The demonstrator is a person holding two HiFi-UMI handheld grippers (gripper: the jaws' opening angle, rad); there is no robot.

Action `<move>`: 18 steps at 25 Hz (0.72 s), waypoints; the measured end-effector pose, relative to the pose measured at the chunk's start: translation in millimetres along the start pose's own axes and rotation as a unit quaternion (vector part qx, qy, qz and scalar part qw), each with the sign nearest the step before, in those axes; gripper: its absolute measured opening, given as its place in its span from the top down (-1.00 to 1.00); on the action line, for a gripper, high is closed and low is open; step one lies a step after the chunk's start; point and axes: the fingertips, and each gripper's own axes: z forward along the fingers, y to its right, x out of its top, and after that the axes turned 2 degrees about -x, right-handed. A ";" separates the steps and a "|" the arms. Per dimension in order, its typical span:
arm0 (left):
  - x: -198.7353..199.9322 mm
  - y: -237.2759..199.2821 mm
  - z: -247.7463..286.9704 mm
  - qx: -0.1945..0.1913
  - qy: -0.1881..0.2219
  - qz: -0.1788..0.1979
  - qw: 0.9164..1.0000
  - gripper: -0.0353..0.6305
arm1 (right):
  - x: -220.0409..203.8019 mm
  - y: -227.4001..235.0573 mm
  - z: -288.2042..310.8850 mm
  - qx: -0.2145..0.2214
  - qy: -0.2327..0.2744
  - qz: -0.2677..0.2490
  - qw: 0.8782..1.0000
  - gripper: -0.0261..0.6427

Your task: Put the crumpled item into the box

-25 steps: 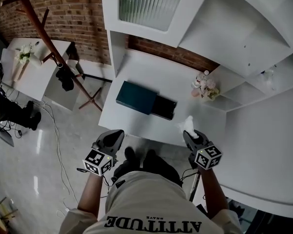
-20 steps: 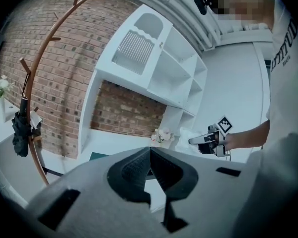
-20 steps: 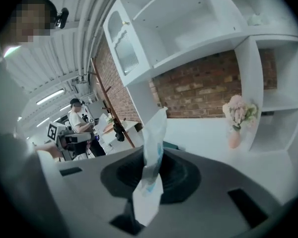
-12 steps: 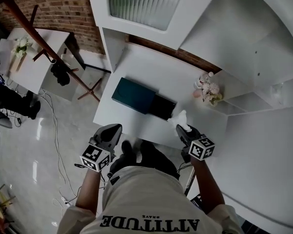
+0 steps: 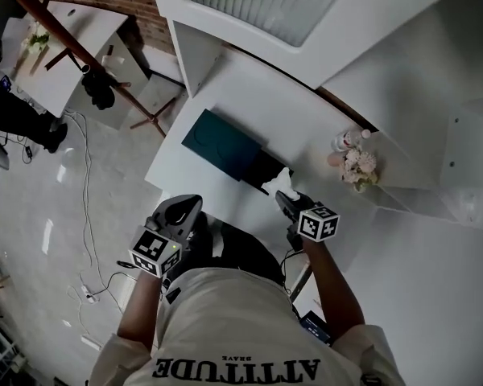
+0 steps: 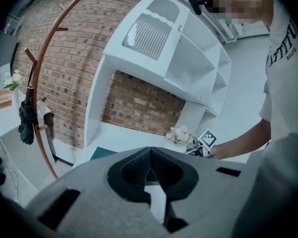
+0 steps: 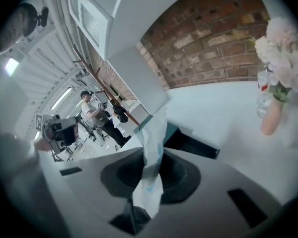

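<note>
A white crumpled item (image 5: 275,182) sticks up from my right gripper (image 5: 285,199), which is shut on it just over the table's front edge. It hangs right beside the black open box (image 5: 266,170), whose dark teal lid (image 5: 224,141) lies to the left. In the right gripper view the crumpled item (image 7: 152,168) stands between the jaws, with the black box (image 7: 191,146) just beyond. My left gripper (image 5: 187,210) is shut and empty, held off the table's near edge. The left gripper view shows its jaws closed together.
A small vase of pale flowers (image 5: 357,167) stands on the white table (image 5: 306,135) at the right, by the shelf unit. A wooden coat stand (image 5: 72,47) and floor cables (image 5: 84,215) are to the left. A person (image 7: 93,114) stands far back.
My right gripper has come down and leftward with the crumpled item, from the table's right front to beside the black box. The left gripper has shifted a little.
</note>
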 end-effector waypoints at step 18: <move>-35.6 -11.0 -3.4 0.065 -0.029 -0.053 0.996 0.82 | -50.3 64.0 122.4 0.020 -0.180 0.013 0.983 0.70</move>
